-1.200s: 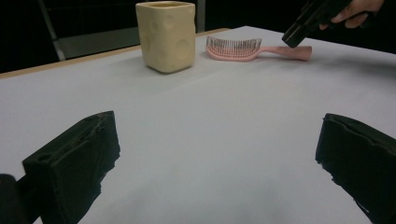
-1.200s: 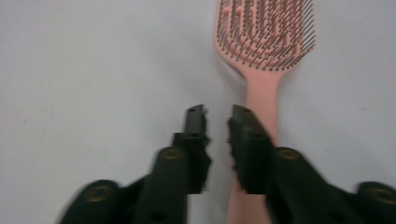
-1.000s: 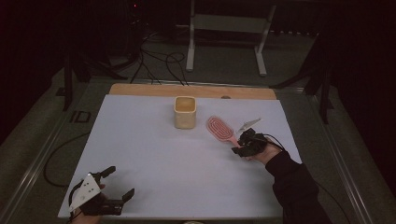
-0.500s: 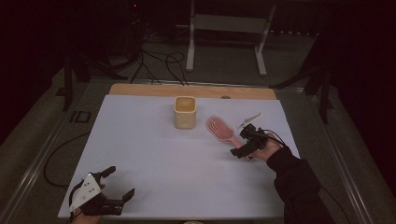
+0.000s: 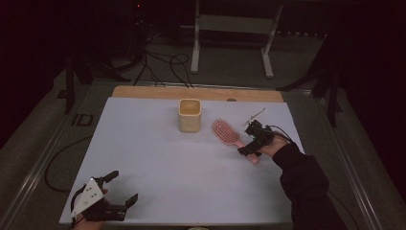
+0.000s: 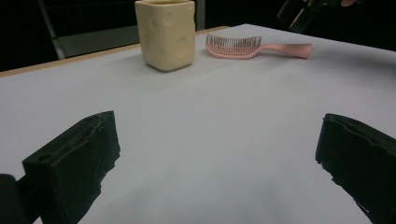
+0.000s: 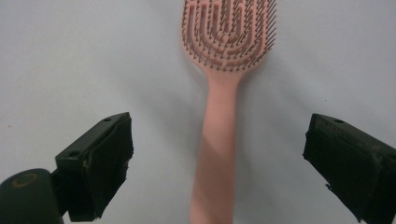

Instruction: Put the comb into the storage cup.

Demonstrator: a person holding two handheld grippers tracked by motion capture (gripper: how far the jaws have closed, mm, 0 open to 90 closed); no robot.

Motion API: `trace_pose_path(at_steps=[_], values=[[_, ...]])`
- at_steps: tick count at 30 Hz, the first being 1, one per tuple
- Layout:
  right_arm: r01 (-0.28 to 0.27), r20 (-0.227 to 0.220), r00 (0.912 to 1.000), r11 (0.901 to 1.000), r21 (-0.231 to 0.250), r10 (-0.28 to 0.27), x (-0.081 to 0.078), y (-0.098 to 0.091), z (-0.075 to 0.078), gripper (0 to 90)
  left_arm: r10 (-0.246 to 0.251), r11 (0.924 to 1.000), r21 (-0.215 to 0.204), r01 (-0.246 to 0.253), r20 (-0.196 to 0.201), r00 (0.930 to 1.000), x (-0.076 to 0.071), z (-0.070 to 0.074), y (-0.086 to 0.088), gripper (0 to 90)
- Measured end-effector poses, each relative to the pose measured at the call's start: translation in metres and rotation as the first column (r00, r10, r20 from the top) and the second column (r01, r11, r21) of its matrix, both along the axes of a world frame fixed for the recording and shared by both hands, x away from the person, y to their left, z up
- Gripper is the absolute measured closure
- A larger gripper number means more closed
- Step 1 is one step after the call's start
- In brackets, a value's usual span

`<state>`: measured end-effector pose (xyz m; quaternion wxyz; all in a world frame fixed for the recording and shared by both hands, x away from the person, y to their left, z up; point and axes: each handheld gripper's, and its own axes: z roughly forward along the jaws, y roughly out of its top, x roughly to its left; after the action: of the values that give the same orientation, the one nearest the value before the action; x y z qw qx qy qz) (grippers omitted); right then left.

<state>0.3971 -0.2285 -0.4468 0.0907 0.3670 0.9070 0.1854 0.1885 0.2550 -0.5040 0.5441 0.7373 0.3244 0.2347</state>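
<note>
A pink hairbrush (image 5: 226, 132) lies bristles up on the white table top (image 5: 158, 158), its handle pointing toward the right front. My right gripper (image 5: 249, 143) hovers over that handle. In the right gripper view the handle (image 7: 219, 140) runs between the jaws of the right gripper (image 7: 217, 163) with wide gaps on both sides, and the pads do not touch it. These jaws have just been opening. My left gripper (image 5: 123, 187) rests at the near left corner, open with nothing between its jaws (image 6: 219, 158). A pale yellow cup (image 5: 189, 115) stands left of the brush.
A thin pale stick (image 5: 253, 116) lies behind the right gripper. A wooden strip (image 5: 143, 91) edges the table's far side. Cables and a metal stand (image 5: 196, 43) are on the floor beyond. From the left gripper view the cup (image 6: 166, 32) and brush (image 6: 243, 46) stand far ahead.
The right hand has shifted slightly back and left, settling over the brush handle. The left gripper has stayed still.
</note>
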Motion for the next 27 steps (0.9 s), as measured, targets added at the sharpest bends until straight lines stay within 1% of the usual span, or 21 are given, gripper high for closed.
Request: trace_pose_path(at_steps=[1,5,6,9,11,16,19,20,21,24,27], values=[[0.002,-0.002,1.0,1.0,-0.007,-0.002,0.001,0.0,0.001,8.0,0.0,1.0,-0.001,0.0,0.0,1.0,0.0,0.0,0.0,0.4],[0.007,-0.011,0.9999,1.0,-0.001,-0.007,0.007,0.002,0.001,8.2,-0.001,1.0,0.006,0.001,-0.001,1.0,0.0,0.0,-0.001,0.4],[0.006,-0.014,0.9999,1.0,-0.001,-0.006,0.008,0.002,0.001,8.9,-0.001,1.0,0.002,0.001,-0.002,1.0,0.0,0.0,-0.001,0.4],[0.001,-0.009,1.0,1.0,-0.005,-0.001,0.012,0.006,0.0,9.6,0.0,1.0,0.004,0.0,-0.003,1.0,0.0,0.0,0.0,0.4],[0.005,-0.012,0.9999,1.0,0.001,-0.005,0.014,0.007,-0.001,9.6,-0.002,1.0,0.003,0.002,-0.003,1.0,0.0,0.0,0.0,0.4],[0.014,-0.027,0.9995,0.9996,-0.024,-0.015,0.021,0.014,-0.007,9.4,-0.004,1.0,0.006,0.004,-0.002,1.0,0.0,-0.001,0.0,0.4],[0.013,-0.043,0.999,0.9996,-0.023,-0.014,0.025,0.015,-0.011,9.6,-0.004,1.0,0.001,0.004,-0.003,1.0,0.001,-0.001,0.0,0.4],[0.017,-0.046,0.9988,0.9995,-0.026,-0.018,0.026,0.016,-0.012,11.6,-0.004,1.0,0.003,0.004,-0.003,1.0,0.001,-0.001,0.0,0.4],[0.009,-0.052,0.9986,0.9993,-0.035,-0.011,0.027,0.017,-0.013,14.1,-0.004,1.0,0.005,0.004,-0.002,1.0,0.0,-0.001,0.0,0.4],[0.012,-0.064,0.9978,0.9986,-0.051,-0.016,0.029,0.019,-0.017,16.6,-0.005,1.0,0.002,0.005,-0.002,1.0,0.001,-0.001,0.0,0.4],[0.021,-0.072,0.9971,0.9977,-0.065,-0.026,0.032,0.021,-0.021,22.4,-0.005,1.0,0.004,0.005,-0.002,1.0,0.001,-0.001,-0.001,0.4]])
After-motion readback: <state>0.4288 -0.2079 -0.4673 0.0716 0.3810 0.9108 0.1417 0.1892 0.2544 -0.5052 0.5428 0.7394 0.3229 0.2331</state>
